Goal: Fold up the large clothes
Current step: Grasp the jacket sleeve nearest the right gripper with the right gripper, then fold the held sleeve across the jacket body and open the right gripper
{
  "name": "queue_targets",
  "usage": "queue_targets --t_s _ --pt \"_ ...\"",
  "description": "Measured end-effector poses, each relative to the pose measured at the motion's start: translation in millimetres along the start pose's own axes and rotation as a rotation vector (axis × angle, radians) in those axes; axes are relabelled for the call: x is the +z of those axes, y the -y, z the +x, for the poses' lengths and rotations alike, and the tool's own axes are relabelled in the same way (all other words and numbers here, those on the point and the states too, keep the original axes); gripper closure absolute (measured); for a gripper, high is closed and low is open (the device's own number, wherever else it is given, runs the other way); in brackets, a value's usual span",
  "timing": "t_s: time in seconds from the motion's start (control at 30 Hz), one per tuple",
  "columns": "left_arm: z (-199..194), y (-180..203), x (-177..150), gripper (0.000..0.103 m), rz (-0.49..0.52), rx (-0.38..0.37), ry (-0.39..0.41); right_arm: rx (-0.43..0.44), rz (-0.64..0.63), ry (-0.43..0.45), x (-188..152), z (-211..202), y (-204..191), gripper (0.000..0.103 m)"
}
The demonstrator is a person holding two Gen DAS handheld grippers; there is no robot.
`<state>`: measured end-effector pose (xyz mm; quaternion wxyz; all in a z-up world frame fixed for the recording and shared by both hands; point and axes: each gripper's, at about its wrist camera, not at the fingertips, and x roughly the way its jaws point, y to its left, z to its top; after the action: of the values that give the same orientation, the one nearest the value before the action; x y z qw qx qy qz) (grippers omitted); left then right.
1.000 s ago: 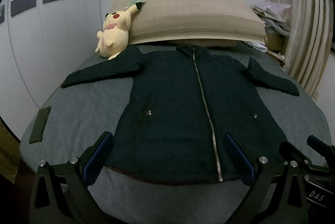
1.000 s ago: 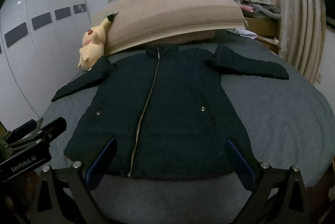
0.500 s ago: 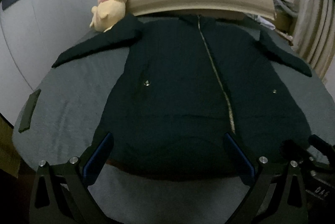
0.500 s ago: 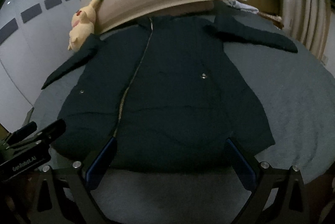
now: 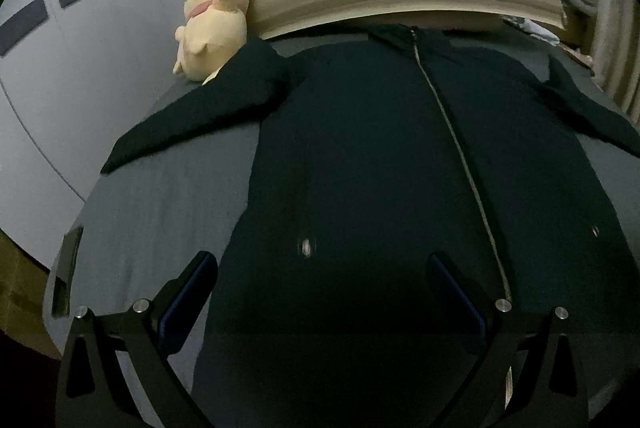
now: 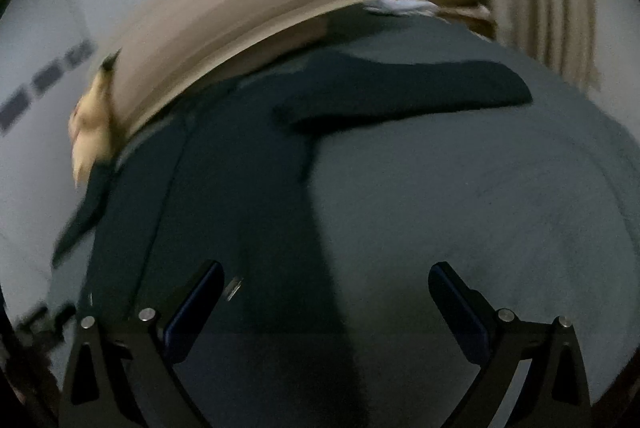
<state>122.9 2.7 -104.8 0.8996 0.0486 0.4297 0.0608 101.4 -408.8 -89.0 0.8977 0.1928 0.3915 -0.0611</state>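
Biggest risk here: the jacket (image 5: 380, 168) is puffy and slippery-looking, so a pinch at the hem could catch only the top layer and the fold goes lopsided. A swung sleeve could also drag the Pikachu plush (image 5: 212, 24), which touches it. The jacket is dark, zipped up, lying flat and face-up on the grey bed (image 6: 480, 208), sleeves spread. Left tongs (image 5: 320, 272) and right tongs (image 6: 326, 280) both gape wide, holding nothing.

Wide-spread left tool (image 5: 320, 292) above jacket (image 5: 380, 168)
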Motion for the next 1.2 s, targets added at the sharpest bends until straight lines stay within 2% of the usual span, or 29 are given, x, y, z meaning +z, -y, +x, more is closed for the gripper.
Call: queue_targets --t_s 0.17,0.27,0.43,0.5,0.6,0.67,0.77,0.83,0.87,0.93,0.97,1.07,1.2 --pt "28.7 6.1 28.0 0.0 -0.001 0.024 0.004 0.064 0.303 0.0 56.0 36.4 93.8 0.0" --pt "47.8 11.1 38.6 0.0 0.006 0.032 0.0 0.112 0.476 0.028 83.7 57.8 144.7 0.004" --pt "92.6 13.1 35.1 0.0 0.012 0.029 -0.091 0.166 0.707 0.079 120.9 95.6 203.6 0.014" --pt "107.6 7.6 27.8 0.0 -0.017 -0.011 -0.123 0.17 0.761 0.096 130.2 107.1 213.7 0.016" --pt "116.4 -6.0 23.0 0.0 -0.1 -0.091 -0.126 0.141 0.788 0.088 148.7 127.0 224.1 0.017" --pt "115.5 -6.8 19.5 0.0 -0.105 -0.093 -0.102 0.1 0.792 0.085 154.0 138.9 225.0 0.021" --pt "113.3 -4.1 15.6 0.0 -0.096 -0.074 -0.07 0.044 0.787 0.091 154.7 149.1 236.4 0.037" --pt "114.1 -3.9 14.5 0.0 -0.099 -0.077 -0.064 -0.014 0.754 0.065 163.9 154.7 239.5 0.07" --pt "115.1 -3.9 13.9 0.0 -0.101 -0.078 -0.061 -0.067 0.714 0.035 171.8 157.3 234.9 0.076" --pt "115.0 -4.7 12.8 0.0 -0.104 -0.083 -0.057 -0.107 0.643 0.025 182.5 157.5 227.5 0.091" --pt "115.1 -5.3 12.9 0.0 -0.105 -0.085 -0.056 -0.149 0.557 0.037 193.6 149.9 210.8 0.091" --pt "116.5 -2.0 12.7 0.0 -0.108 -0.086 -0.05 -0.19 0.399 0.086 215.1 126.7 172.1 0.092" --pt "116.6 -1.4 11.4 0.0 -0.113 -0.09 -0.044 -0.154 0.192 0.149 247.3 93.0 88.2 0.092"
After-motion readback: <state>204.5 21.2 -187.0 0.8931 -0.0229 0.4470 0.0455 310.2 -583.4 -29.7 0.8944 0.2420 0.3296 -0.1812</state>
